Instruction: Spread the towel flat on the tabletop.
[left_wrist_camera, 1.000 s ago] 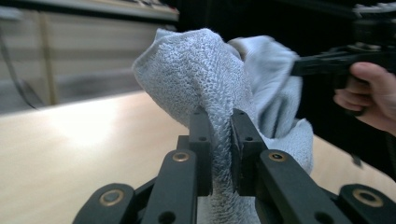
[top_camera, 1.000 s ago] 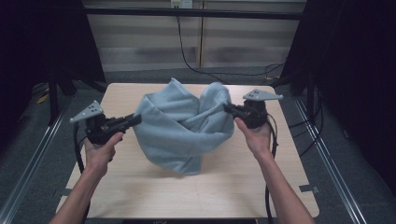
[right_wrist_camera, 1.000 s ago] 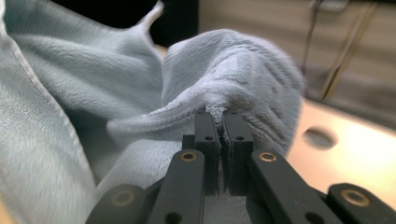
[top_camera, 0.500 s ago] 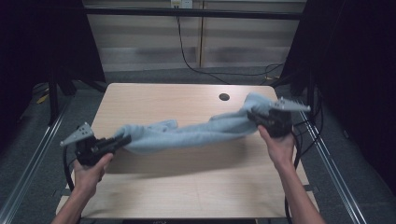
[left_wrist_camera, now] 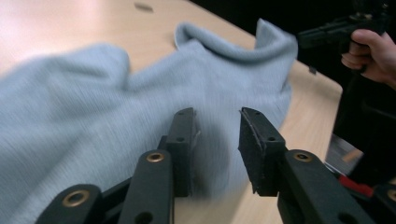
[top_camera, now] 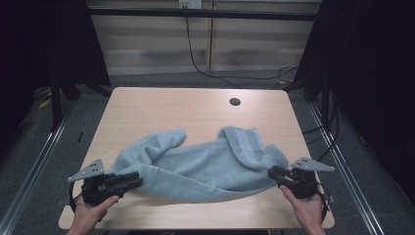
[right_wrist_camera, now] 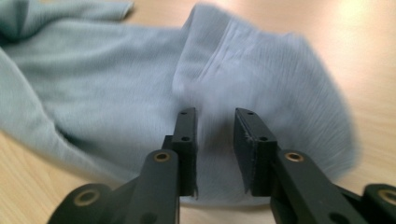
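Light-blue towel (top_camera: 205,164) spread rumpled across near half of table (top_camera: 161,105). Soft, limp, light; best pinched at near corners. Left gripper (top_camera: 133,180) and right gripper (top_camera: 275,174): jaws apart, just opened, nothing clamped.

A pale grey-blue towel (top_camera: 205,164), with a faint ribbed band near one end, lies on a light wood-grain surface (top_camera: 161,110). Both grippers are black; a grey plate (top_camera: 88,170) tops the left one.
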`<control>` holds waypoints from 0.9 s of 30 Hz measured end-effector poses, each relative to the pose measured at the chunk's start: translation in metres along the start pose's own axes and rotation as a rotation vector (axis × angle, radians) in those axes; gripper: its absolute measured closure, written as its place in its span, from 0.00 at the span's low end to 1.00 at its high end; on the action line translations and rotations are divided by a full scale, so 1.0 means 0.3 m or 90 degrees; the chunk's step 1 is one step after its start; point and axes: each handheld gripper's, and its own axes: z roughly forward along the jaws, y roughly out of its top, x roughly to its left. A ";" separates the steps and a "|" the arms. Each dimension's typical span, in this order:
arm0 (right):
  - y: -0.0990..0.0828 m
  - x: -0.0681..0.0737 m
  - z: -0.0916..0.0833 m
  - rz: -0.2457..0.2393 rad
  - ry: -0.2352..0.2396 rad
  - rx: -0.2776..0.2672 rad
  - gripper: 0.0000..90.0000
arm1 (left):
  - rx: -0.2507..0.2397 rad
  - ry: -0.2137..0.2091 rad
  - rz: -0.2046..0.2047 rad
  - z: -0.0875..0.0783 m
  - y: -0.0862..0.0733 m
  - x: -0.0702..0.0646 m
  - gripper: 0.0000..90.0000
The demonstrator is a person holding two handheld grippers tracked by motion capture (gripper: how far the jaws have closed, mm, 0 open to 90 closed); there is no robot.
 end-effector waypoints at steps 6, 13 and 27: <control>0.057 -0.020 -0.014 0.012 0.022 -0.037 0.71 | -0.014 0.022 0.011 0.050 0.098 0.052 0.68; 0.161 -0.027 0.262 0.005 0.080 0.023 0.59 | 0.106 0.076 -0.017 0.278 0.057 0.196 0.69; 0.131 -0.024 0.489 -0.060 0.029 0.174 0.84 | 0.209 0.103 0.052 0.267 -0.033 0.151 0.98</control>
